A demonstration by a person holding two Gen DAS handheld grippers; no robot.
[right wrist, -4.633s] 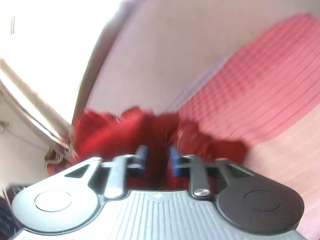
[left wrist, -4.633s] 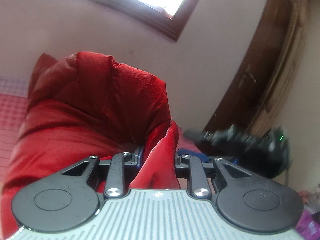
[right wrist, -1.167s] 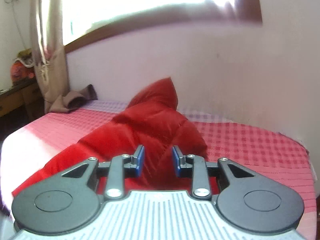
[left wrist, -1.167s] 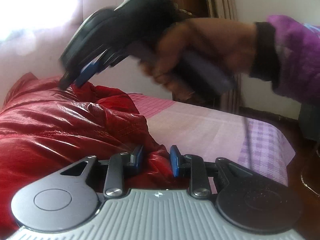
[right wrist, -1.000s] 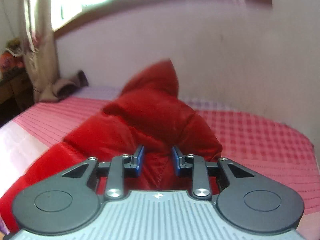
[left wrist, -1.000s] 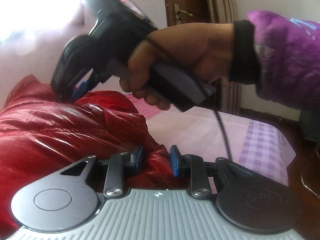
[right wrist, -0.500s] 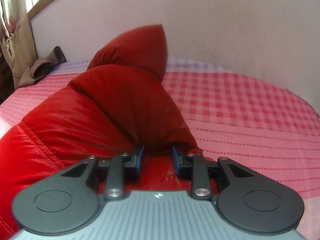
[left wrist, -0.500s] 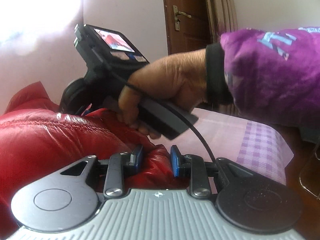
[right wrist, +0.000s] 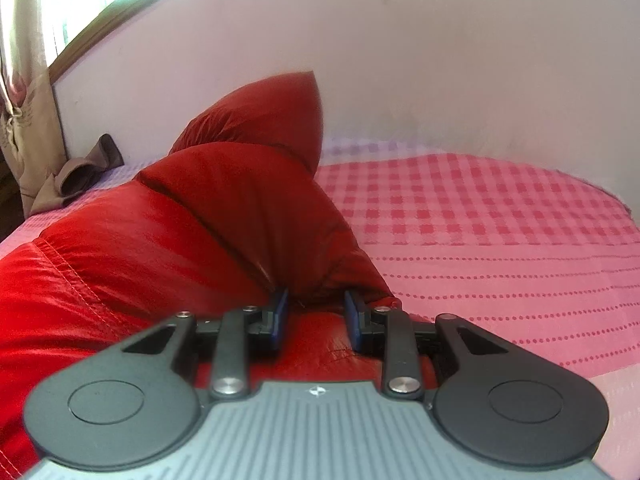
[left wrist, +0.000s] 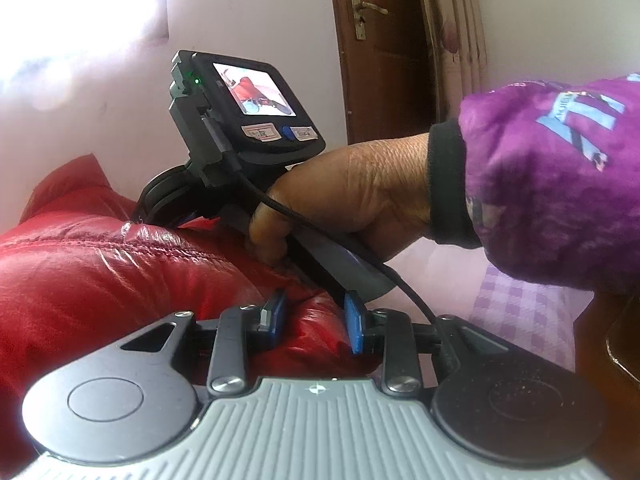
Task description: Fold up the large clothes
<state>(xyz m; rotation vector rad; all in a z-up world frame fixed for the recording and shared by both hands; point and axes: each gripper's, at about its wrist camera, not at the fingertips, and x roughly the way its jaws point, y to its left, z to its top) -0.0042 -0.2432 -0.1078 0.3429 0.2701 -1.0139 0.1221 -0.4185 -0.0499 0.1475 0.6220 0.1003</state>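
Observation:
A shiny red puffer jacket (left wrist: 92, 280) lies bunched on the bed and fills the left of both views (right wrist: 168, 232). My left gripper (left wrist: 314, 320) rests on a fold of it, its blue pads apart with red fabric bulging between them. My right gripper (right wrist: 316, 320) presses down on the jacket, its pads equally apart over the fabric. In the left wrist view the right gripper's body and screen (left wrist: 248, 108) sit just behind, held by a hand (left wrist: 352, 196) in a purple sleeve; its fingertips are hidden there.
The bed has a pink checked cover (right wrist: 500, 240) and a lilac checked edge (left wrist: 532, 312). A wall runs behind it. A brown door (left wrist: 384, 40) stands at the back. A curtain (right wrist: 24, 80) and a brown cloth (right wrist: 80, 172) lie at the far left.
The right gripper has come down from above onto the jacket beside my left gripper. The left gripper has stayed on the same fold.

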